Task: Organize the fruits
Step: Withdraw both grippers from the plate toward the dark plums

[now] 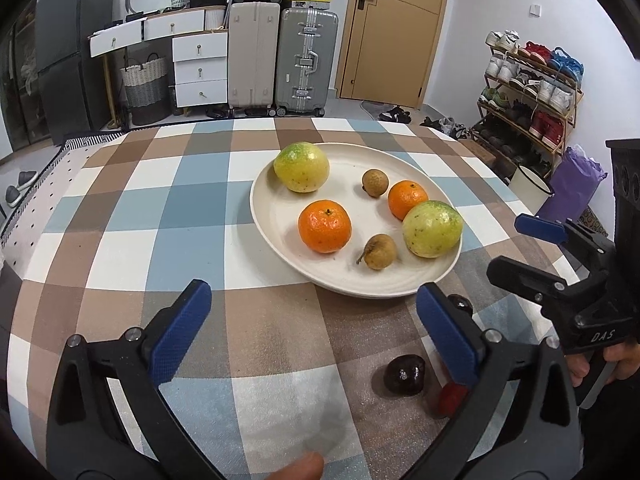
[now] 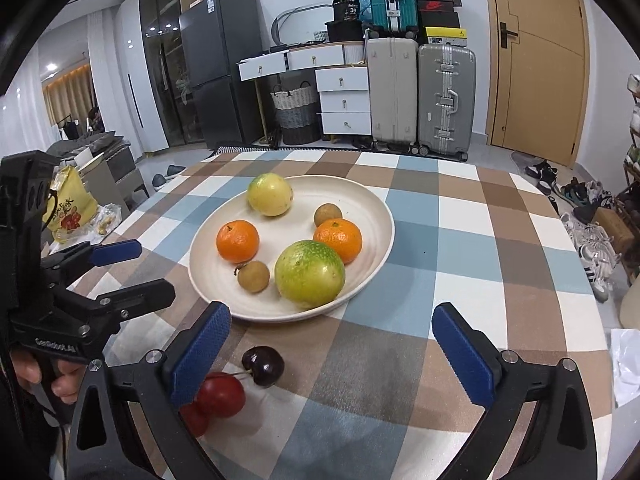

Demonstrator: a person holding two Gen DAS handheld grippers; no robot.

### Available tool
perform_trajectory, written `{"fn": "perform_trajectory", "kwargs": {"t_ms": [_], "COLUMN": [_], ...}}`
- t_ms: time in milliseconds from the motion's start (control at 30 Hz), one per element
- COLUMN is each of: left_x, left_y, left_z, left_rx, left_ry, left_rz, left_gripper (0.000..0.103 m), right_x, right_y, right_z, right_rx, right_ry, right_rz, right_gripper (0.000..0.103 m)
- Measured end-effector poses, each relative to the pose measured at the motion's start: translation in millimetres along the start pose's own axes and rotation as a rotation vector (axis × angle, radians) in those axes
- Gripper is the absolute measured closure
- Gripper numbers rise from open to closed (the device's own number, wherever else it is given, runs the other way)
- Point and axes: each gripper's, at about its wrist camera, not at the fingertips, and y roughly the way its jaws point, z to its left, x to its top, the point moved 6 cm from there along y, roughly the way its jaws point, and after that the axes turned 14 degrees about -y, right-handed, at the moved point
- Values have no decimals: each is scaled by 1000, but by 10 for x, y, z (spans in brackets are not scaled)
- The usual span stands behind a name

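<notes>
A round cream plate (image 1: pixel 280 216) is set on a table covered by a checked cloth (image 1: pixel 120 216) in blue, brown and white. On the plate six fruits are seen, mostly apart: two yellow-green fruits (image 2: pixel 309 274), two oranges (image 2: pixel 237 241) and two small brown fruits (image 2: pixel 253 276). The nearer yellow-green fruit touches the orange behind it. On the cloth in front of the plate lie a dark cherry (image 2: pixel 264 365) and a red cherry (image 2: pixel 221 395), just beside each other, with more red fruit partly hidden behind a finger. The left gripper (image 1: pixel 316 340) is held low over the cloth before the plate, its blue fingers (image 1: pixel 180 332) wide apart and empty. The right gripper (image 2: pixel 332 356) is held likewise, fingers spread, nothing between them, the cherries near its left finger.
</notes>
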Motion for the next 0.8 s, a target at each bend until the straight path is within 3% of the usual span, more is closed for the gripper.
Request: {"fn": "perform_trajectory", "kwargs": {"t_ms": [400,800], "left_x": [-272,-470], "left_y": [-151,-104], "left_z": [33,-145], "left_rx": [-24,-42], "left_ry": [8,96], "left_rz": [30,100], "left_gripper": [1,1], "right_x": [-214,-311], "right_y": [-150,-63], "right_z": [27,65], "right_rx": [26,50], "right_ry": [35,25], "right_rz": [28,87], "right_gripper": [1,1]}}
